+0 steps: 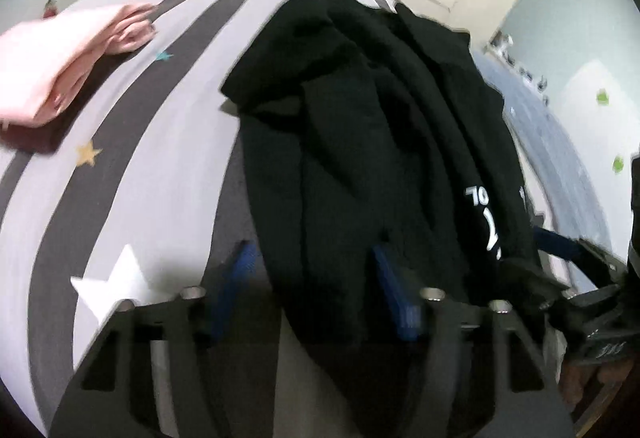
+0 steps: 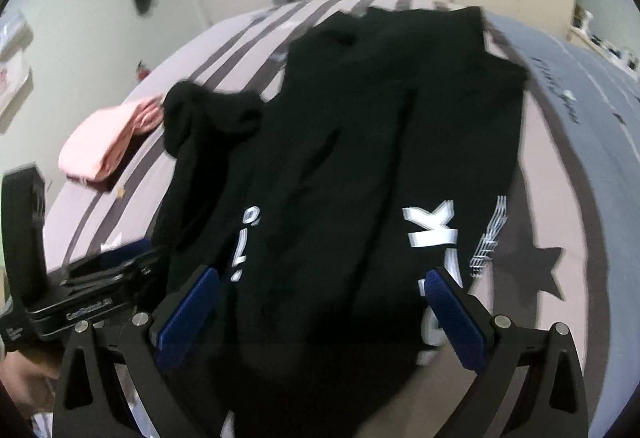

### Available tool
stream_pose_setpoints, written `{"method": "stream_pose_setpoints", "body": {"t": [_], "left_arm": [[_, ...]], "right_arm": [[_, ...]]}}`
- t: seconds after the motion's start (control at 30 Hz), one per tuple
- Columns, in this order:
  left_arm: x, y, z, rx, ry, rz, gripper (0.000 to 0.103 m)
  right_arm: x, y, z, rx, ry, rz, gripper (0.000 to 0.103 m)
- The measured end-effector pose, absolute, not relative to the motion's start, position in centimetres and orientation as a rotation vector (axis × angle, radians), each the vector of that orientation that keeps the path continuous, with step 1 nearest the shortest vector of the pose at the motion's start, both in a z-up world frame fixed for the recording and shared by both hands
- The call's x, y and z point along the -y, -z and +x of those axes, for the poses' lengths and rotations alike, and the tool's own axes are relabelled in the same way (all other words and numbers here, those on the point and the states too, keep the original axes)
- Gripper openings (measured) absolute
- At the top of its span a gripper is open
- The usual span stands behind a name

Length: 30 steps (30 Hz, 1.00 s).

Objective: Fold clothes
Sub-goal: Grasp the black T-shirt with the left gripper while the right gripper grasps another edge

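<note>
My left gripper [image 1: 316, 278] has its jaws apart, not pressing on anything; the near hem of the black garment [image 1: 360, 126] lies between the two blue pads [image 1: 240, 278], loose as far as I can tell. My right gripper [image 2: 320, 310] stands wide open, its pads straddling the same black garment [image 2: 360, 142] at its near end, just above the fabric and clear of it on both sides.

The garment lies lengthwise on the bed [image 1: 168, 166], running from 6 o'clock up to 12 o'clock in both wrist views, white lettering [image 2: 430, 222] near my end and one sleeve [image 2: 208, 118] bunched out towards 10 o'clock.

My worry is the grasp. The cloth is layered and rumpled, so if I close now I may catch only the top layer, or pinch the striped bedsheet underneath and drag it along. The bunched sleeve could also trail and spoil the fold. Both views are blurred, so I judge depth poorly.

The folded pink clothes [image 1: 60, 66] sit at 9 o'clock in the left view, well apart from the black garment. Bare bedcover lies open to the left and right of the garment, and the far edge of the bed at 12 o'clock limits how far forward I can fold.
</note>
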<state>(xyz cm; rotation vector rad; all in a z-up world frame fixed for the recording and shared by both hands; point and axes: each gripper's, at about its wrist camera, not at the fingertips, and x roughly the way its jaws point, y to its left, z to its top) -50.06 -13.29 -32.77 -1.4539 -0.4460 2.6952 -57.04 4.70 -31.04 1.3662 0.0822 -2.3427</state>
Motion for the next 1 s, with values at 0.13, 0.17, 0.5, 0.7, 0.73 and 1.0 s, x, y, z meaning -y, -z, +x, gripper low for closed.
{"method": "stream_pose_setpoints", "body": {"t": [0.13, 0.17, 0.5, 0.7, 0.73, 1.0], "left_arm": [[13.6, 32.2, -49.8, 0.444, -2.666, -1.452, 0.003], [13.8, 31.7, -49.5, 0.447, -2.679, -1.443, 0.002], [19.1, 25.2, -42.7, 0.594, -2.853, -1.348, 0.001], [21.1, 25.4, -37.7, 0.597, -2.841, -1.435, 0.002], [20.8, 26.1, -37.7, 0.589, -2.825, -1.466, 0.002], [18.1, 30.0, -35.8, 0.885, -2.701, -1.626, 0.055]], "right_arm": [[-6.0, 32.2, -57.7, -0.004, 2.332, 1.428, 0.051], [-6.3, 32.5, -57.9, 0.017, 2.33, 1.442, 0.034], [-19.1, 29.2, -54.1, 0.383, 2.464, 1.414, 0.009], [-26.5, 29.1, -48.8, 0.495, 2.527, 1.476, 0.008], [-26.8, 29.4, -47.7, 0.488, 2.509, 1.501, 0.008], [-25.7, 31.0, -45.1, 0.455, 2.476, 1.647, 0.025]]}}
